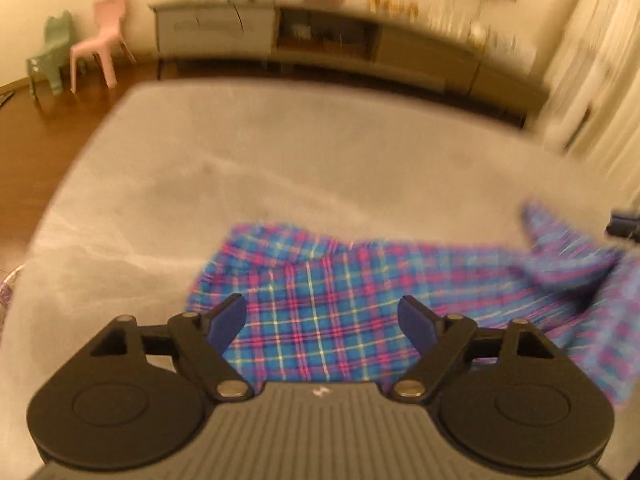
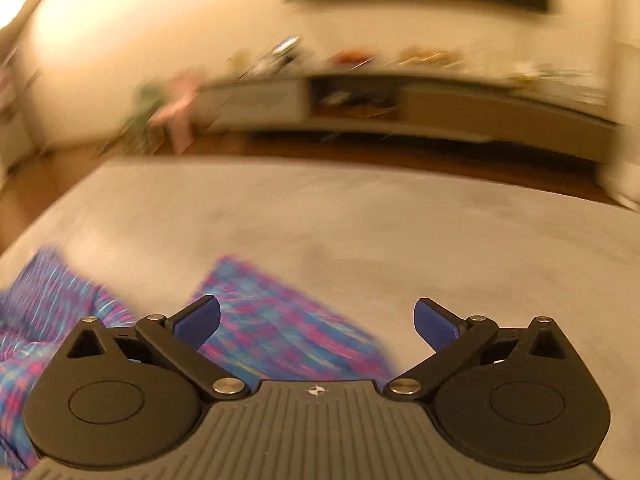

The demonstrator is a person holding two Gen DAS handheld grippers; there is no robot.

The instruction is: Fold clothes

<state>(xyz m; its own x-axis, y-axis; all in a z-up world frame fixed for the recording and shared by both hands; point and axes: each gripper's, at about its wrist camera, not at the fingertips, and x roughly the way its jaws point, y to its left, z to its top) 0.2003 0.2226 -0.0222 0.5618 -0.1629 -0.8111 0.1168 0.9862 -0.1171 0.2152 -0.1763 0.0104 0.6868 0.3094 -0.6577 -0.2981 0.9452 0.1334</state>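
Note:
A blue, pink and yellow plaid shirt lies spread on a grey table. My left gripper hovers over the shirt's near part with its jaws wide apart and nothing pinched between the blue pads. In the right wrist view the same plaid shirt shows blurred at the lower left, one corner reaching under my right gripper. That gripper is open too, clear of the cloth. At the far right edge of the left wrist view a dark piece of the other gripper shows beside a raised fold.
Beyond the grey table runs a long low sideboard with small items on top. A pink chair and a green chair stand on the wooden floor at the far left. A pale curtain hangs at right.

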